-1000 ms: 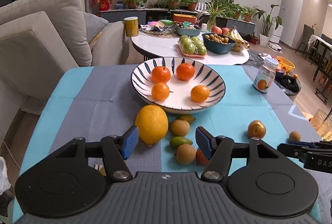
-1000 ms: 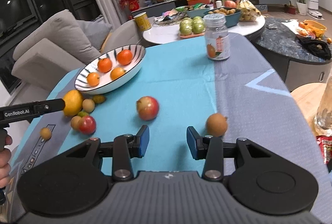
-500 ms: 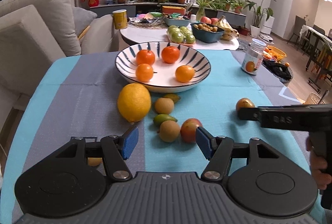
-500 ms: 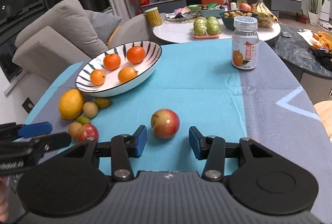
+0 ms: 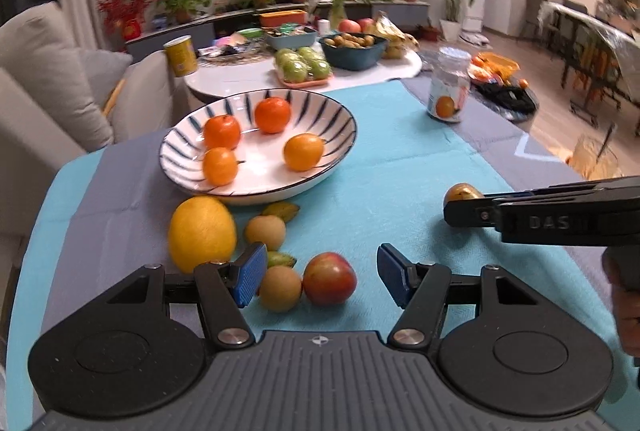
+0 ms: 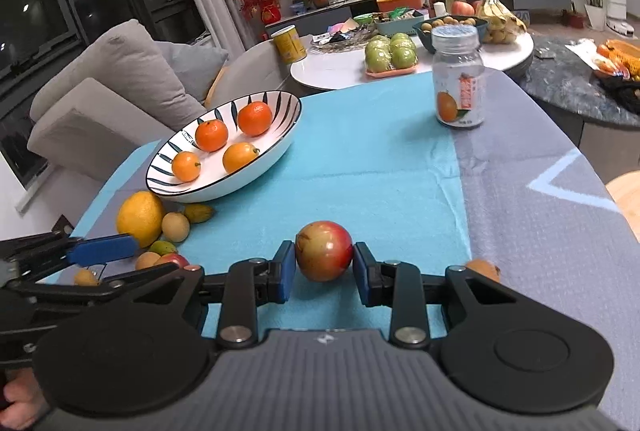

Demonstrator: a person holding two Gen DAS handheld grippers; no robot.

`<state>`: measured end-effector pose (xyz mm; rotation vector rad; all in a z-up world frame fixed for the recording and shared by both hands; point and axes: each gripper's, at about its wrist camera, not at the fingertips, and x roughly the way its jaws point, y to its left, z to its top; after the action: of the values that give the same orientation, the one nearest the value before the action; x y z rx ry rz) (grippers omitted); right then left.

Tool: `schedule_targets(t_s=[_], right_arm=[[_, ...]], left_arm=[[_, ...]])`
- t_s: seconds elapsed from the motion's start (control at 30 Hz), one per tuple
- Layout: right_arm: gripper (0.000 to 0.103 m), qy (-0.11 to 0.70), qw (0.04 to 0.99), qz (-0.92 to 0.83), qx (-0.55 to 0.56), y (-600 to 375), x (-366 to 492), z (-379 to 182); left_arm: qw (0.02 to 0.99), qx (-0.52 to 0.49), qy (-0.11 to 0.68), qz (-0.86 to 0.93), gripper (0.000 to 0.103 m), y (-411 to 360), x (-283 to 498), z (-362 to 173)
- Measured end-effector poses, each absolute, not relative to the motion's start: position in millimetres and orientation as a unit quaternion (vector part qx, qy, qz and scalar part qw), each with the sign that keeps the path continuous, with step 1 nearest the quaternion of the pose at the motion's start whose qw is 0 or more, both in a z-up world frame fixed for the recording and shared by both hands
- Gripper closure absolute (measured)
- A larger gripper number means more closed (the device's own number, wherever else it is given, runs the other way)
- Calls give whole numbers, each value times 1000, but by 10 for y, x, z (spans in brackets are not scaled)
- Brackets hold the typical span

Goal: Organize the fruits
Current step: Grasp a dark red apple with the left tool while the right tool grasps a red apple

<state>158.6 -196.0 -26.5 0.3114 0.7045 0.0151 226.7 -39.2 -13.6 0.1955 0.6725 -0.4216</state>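
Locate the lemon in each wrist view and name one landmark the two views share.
Left wrist: the lemon lies left of centre, just below the striped bowl and above the left gripper's left pad.
Right wrist: the lemon lies at the left edge, below the bowl's near end.
Shared landmark: the bowl, holding four oranges in both views.

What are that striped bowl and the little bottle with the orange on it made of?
The striped bowl looks like glazed ceramic: a glossy white surface with painted dark stripes and soft reflections. The bottle seems to be clear plastic or glass, since you can see through its upper part; it has a pale ridged cap, probably plastic, and a printed label.
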Motion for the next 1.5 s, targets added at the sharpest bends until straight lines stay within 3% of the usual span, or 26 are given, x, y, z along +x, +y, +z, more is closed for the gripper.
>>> schedule_targets(t_s=[0.17,0.27,0.33,1.03,1.5], right_arm=[[38,345,923,5,168,-2037,1537,-259],[38,345,923,2,173,-2061,1510,-261],[38,345,922,2,179,-2077,1506,-268],[38,318,933,19,169,-1976,1647,-35],[38,298,942,38,147,-1821,1927,175]], left_arm=[[903,155,339,-216,48,-515,2314,-184],[896,183,338,-223,59,-573,2292,-225],[889,175,354,-233,74,-582,2329,-264],[934,46,298,-192,74,-175,2436,146],[937,12,299,-179,74,-99,2753,212]])
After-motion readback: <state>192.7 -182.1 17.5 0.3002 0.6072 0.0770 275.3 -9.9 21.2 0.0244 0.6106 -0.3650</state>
